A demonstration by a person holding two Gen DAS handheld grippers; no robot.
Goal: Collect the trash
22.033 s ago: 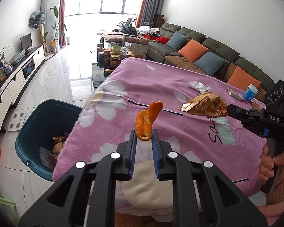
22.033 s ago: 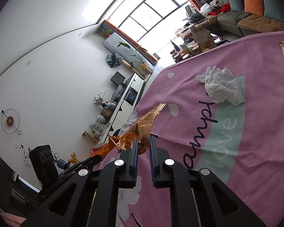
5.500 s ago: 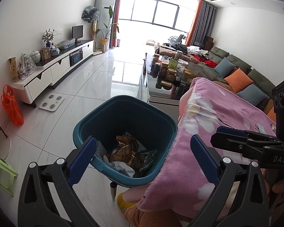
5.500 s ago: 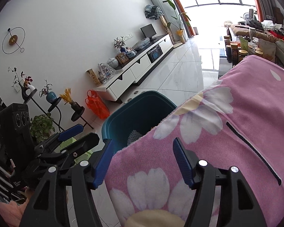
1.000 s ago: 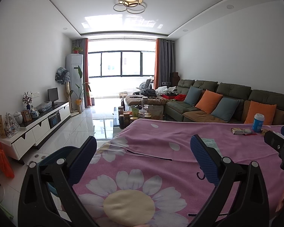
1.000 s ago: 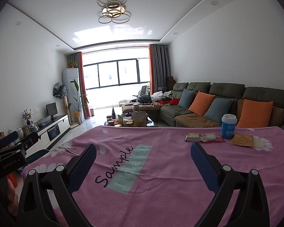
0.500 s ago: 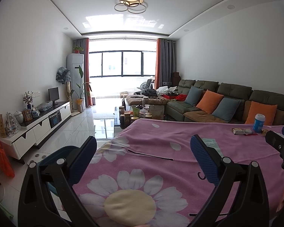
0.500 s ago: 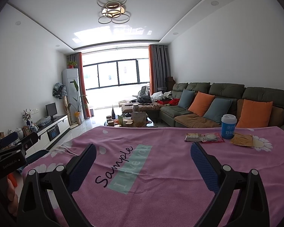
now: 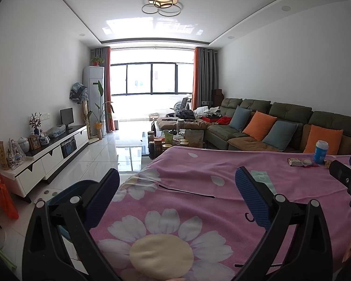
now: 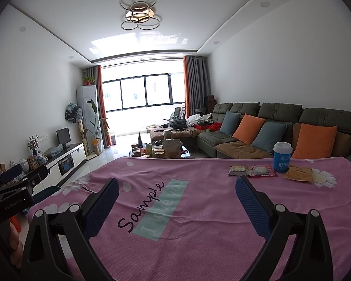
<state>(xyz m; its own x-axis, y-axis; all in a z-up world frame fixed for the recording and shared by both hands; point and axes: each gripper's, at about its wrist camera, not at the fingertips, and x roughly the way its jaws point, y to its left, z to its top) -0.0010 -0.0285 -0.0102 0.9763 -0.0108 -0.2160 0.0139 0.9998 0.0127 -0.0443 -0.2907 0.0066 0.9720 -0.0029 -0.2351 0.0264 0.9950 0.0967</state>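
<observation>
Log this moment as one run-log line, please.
left gripper: open, empty | right gripper: open, empty | wrappers, blue cup on pink cloth | bin at left edge

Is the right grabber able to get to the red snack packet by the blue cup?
Probably yes. The right gripper has its jaws wide open and empty, and only bare pink blanket lies between it and the red snack packet. The blue cup stands close behind, so it might get bumped.
</observation>
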